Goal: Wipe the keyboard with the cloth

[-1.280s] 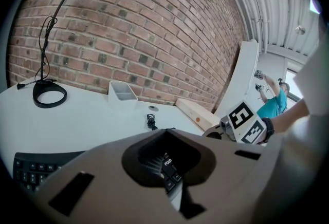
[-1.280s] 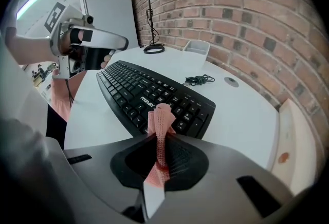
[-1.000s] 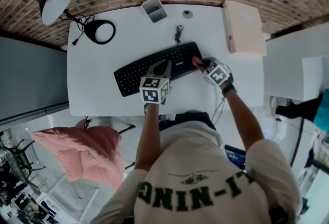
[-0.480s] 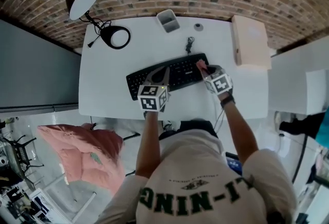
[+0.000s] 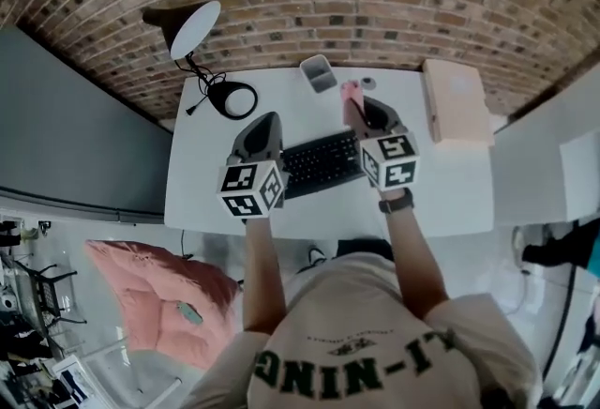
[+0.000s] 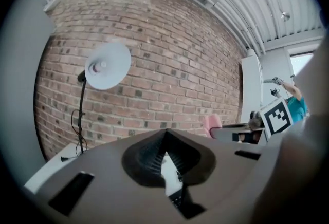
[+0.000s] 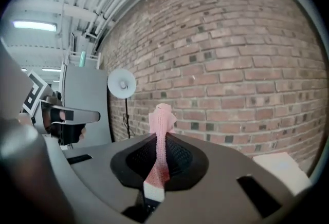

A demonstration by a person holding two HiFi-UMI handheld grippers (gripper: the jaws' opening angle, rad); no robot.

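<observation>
Cloth is pinched in the closed right gripper. Left gripper is closed and empty. Tray stands at twelve o'clock from the keyboard, contents unclear.

Head view looks steeply down on the desk; both gripper views share the lamp.
</observation>
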